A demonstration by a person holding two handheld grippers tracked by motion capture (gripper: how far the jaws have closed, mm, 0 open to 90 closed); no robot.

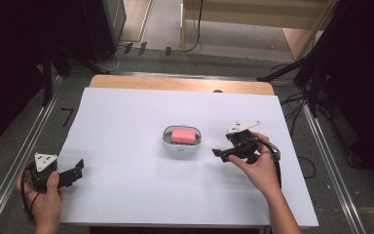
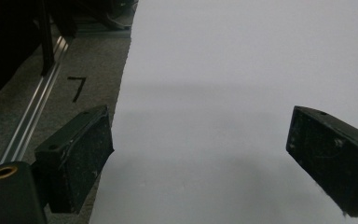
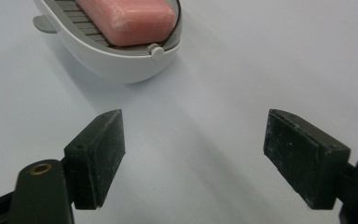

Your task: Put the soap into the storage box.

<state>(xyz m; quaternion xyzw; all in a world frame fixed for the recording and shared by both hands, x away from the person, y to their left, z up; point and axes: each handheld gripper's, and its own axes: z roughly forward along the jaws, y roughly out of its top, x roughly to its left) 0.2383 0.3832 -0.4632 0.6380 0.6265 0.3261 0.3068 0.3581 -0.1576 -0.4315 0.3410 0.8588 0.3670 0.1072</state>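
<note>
A pink bar of soap (image 1: pixel 182 135) lies in a white oval soap dish (image 1: pixel 181 146) at the middle of the white table sheet. In the right gripper view the soap (image 3: pixel 128 18) and the dish (image 3: pixel 116 65) lie just ahead, up and to the left. My right gripper (image 1: pixel 220 155) is a short way right of the dish, its jaws pointing left toward it, open (image 3: pixel 198 158) and holding nothing. My left gripper (image 1: pixel 79 167) rests at the sheet's left edge, open (image 2: pixel 200 158) over bare sheet, far from the dish.
The white sheet (image 1: pixel 126 122) covers a wooden table whose far edge (image 1: pixel 180 84) shows. Grey carpet with a metal rail (image 1: pixel 19 161) and a taped "7" (image 2: pixel 78 87) lies left of the sheet. Cables and dark stands (image 1: pixel 316 83) sit at the right.
</note>
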